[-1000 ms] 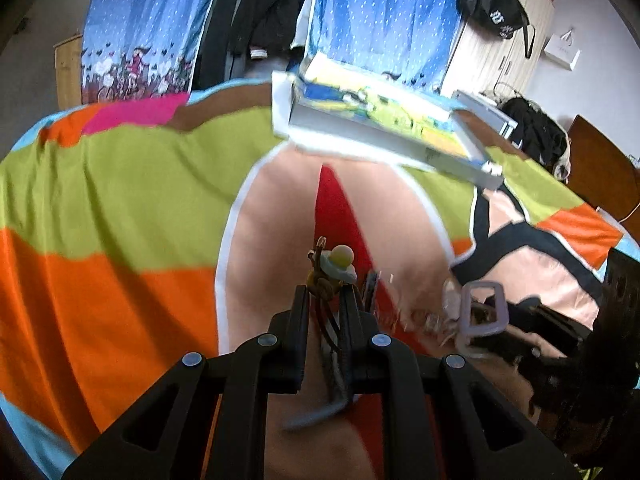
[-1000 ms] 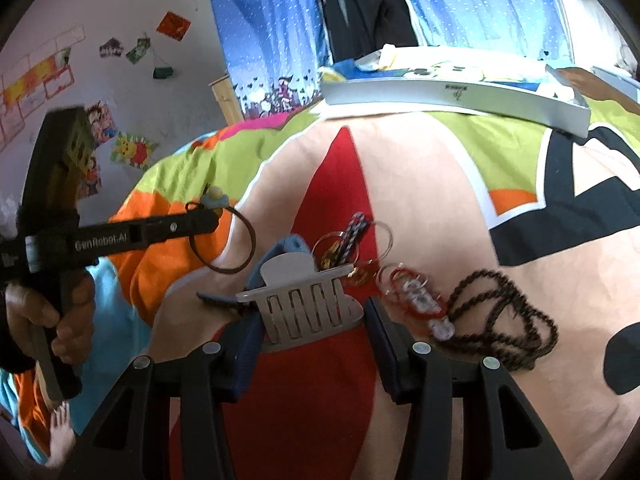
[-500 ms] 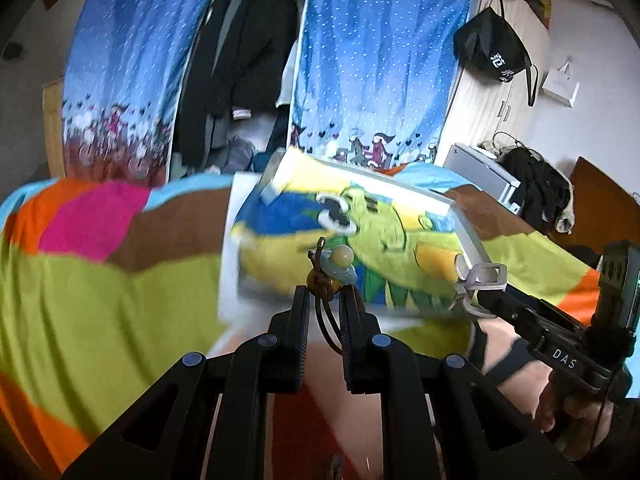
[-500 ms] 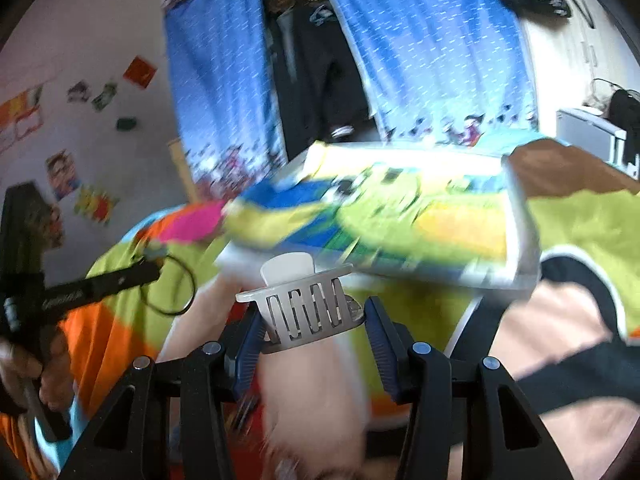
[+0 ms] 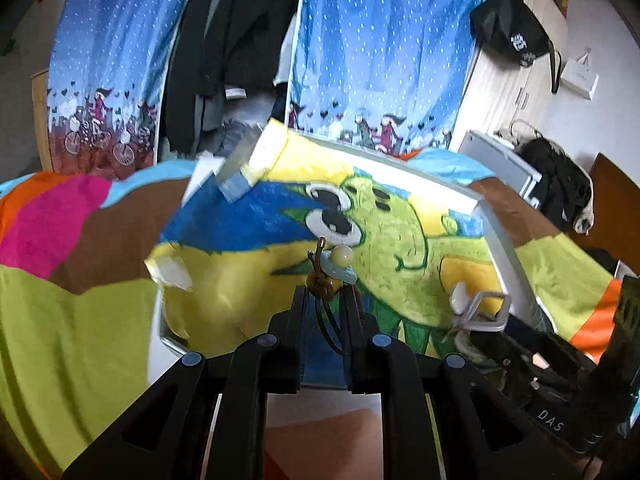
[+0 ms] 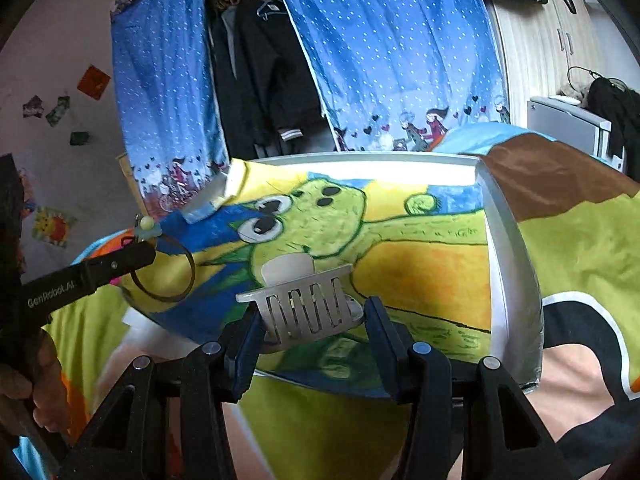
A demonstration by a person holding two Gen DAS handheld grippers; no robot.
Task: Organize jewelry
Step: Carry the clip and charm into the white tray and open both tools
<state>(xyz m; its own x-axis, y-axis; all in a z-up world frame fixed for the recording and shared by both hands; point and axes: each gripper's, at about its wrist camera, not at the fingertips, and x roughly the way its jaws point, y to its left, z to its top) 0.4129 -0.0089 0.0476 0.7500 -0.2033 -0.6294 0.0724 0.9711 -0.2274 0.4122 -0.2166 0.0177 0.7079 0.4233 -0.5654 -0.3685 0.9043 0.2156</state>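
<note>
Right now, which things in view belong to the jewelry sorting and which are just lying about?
Job:
- left claw, shut on the hair tie with its small charm
- right claw, shut on the grey hair clip
- box with the cartoon-dinosaur lining, beneath both

Lying about:
- blue curtains
- hanging dark clothes
- black bag
- colourful bedspread

The hair tie (image 5: 329,276), a thin dark loop with a brown knot, a pale blue disc and a cream bead, is pinched between the left gripper's (image 5: 325,300) fingers, charm poking past the tips, loop hanging below. The pale grey claw clip (image 6: 306,308), ribbed and slotted, sits crosswise between the right gripper's (image 6: 312,316) fingers, squeezed at both ends
</note>
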